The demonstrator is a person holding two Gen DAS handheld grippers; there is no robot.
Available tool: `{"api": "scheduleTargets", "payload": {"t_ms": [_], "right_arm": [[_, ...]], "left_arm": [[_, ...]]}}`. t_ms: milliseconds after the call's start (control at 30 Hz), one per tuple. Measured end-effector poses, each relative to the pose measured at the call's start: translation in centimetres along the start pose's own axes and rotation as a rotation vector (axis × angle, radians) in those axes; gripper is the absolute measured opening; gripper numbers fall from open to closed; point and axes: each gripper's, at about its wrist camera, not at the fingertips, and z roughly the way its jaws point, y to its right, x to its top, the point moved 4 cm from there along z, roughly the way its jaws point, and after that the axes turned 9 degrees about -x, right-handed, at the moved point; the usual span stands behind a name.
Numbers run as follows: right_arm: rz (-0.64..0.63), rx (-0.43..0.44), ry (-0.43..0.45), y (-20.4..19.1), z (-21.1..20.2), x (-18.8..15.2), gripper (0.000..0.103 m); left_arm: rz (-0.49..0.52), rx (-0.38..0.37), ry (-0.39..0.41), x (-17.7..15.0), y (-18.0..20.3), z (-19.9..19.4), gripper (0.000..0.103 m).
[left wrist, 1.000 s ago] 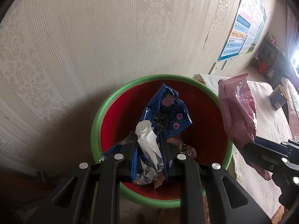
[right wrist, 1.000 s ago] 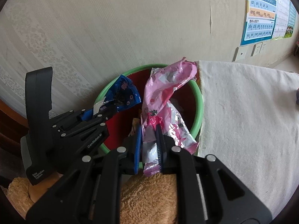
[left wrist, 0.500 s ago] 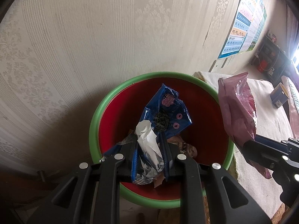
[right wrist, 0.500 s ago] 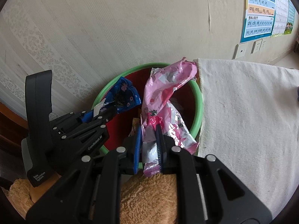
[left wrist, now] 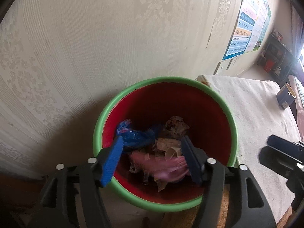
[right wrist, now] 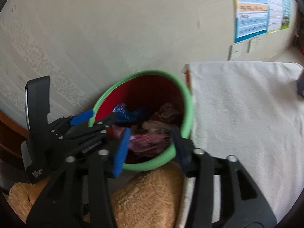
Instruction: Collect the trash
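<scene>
A red bin with a green rim (left wrist: 229, 112) stands against the wall, also in the right wrist view (right wrist: 187, 102). Inside lie a blue wrapper (left wrist: 136, 135), a pink wrapper (left wrist: 161, 166) and crumpled brown paper (left wrist: 175, 126). My left gripper (left wrist: 151, 160) is open and empty over the bin's near rim. My right gripper (right wrist: 150, 148) is open and empty just above the bin; the pink wrapper (right wrist: 148, 139) and blue wrapper (right wrist: 127, 114) lie below it. The left gripper's body (right wrist: 57, 131) shows at the left of the right wrist view.
A wallpapered wall (left wrist: 114, 38) stands behind the bin. A surface covered in white cloth (right wrist: 247, 114) adjoins the bin on the right, with a dark blue cup (left wrist: 286, 96) at its far end. A tan fluffy cloth (right wrist: 148, 195) lies below the bin.
Both grippers opened. The blue and white wrapper dropped from the left gripper and the pink wrapper from the right; both now lie in the bin.
</scene>
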Motion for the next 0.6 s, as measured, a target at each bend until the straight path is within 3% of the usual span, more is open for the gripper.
{"api": "scheduleTargets", "payload": {"t_ms": [100, 133, 267, 433, 600], "right_arm": [[0.041, -0.042, 0.045, 2.1, -1.9, -0.4, 0.069], [0.056, -0.065, 0.069, 2.9, -2.8, -0.5, 0.081], [0.089, -0.141, 0.193, 5.8, -6.9, -0.4, 0.095], [0.070, -0.213, 0.399, 7.9, -13.2, 0.4, 0.098], [0.010, -0.241, 0.546, 8.2, -17.5, 0.1, 0.098]], "left_arm": [[0.013, -0.005, 0.024, 0.4, 0.8, -0.8, 0.074], [0.020, -0.002, 0.036, 0.6, 1.3, -1.2, 0.076], [0.049, -0.019, 0.102, 1.7, 3.9, -3.3, 0.082], [0.114, -0.053, 0.235, 2.9, 8.6, -7.2, 0.094], [0.206, -0.018, 0.361, 3.7, 13.0, -10.3, 0.095]]}}
